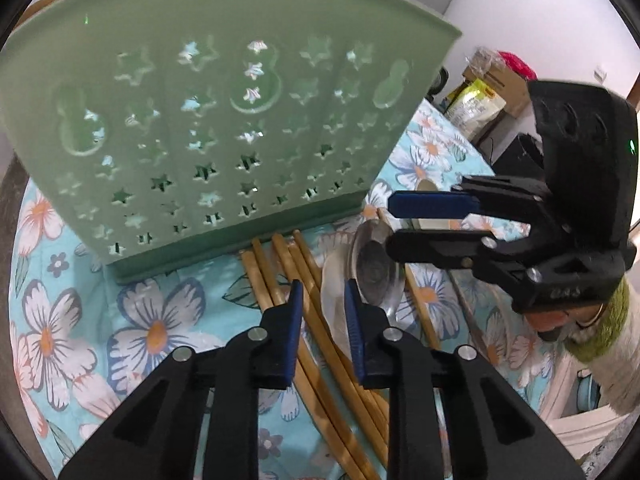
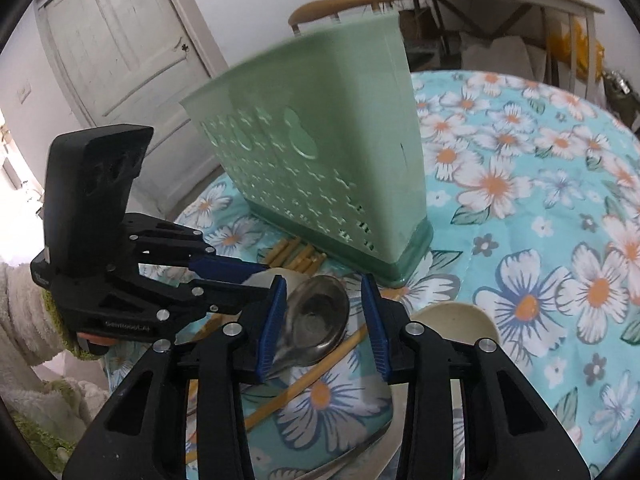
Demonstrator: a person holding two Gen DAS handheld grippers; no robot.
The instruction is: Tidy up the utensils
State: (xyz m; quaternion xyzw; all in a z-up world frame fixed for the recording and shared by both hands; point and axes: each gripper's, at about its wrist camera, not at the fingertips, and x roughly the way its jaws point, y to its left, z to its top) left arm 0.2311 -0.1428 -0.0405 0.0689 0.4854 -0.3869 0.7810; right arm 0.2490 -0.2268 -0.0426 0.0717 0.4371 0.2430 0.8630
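A green utensil holder (image 1: 224, 128) with star cut-outs stands upright on the floral tablecloth; it also shows in the right wrist view (image 2: 320, 168). Several wooden chopsticks (image 1: 288, 276) lie at its foot, ends against its base. A metal spoon (image 2: 316, 320) and a clear plastic spoon (image 1: 340, 280) lie beside them. My left gripper (image 1: 322, 296) is open low over the chopsticks and the clear spoon. My right gripper (image 2: 324, 292) is open with the metal spoon's bowl between its fingers; it shows from the side in the left wrist view (image 1: 390, 220).
A cream spoon or small bowl (image 2: 456, 320) lies right of the metal spoon. The round table's floral cloth (image 2: 540, 200) stretches far right. A chair back (image 2: 340, 4), a white door (image 2: 120, 40) and boxes (image 1: 480, 92) stand beyond the table.
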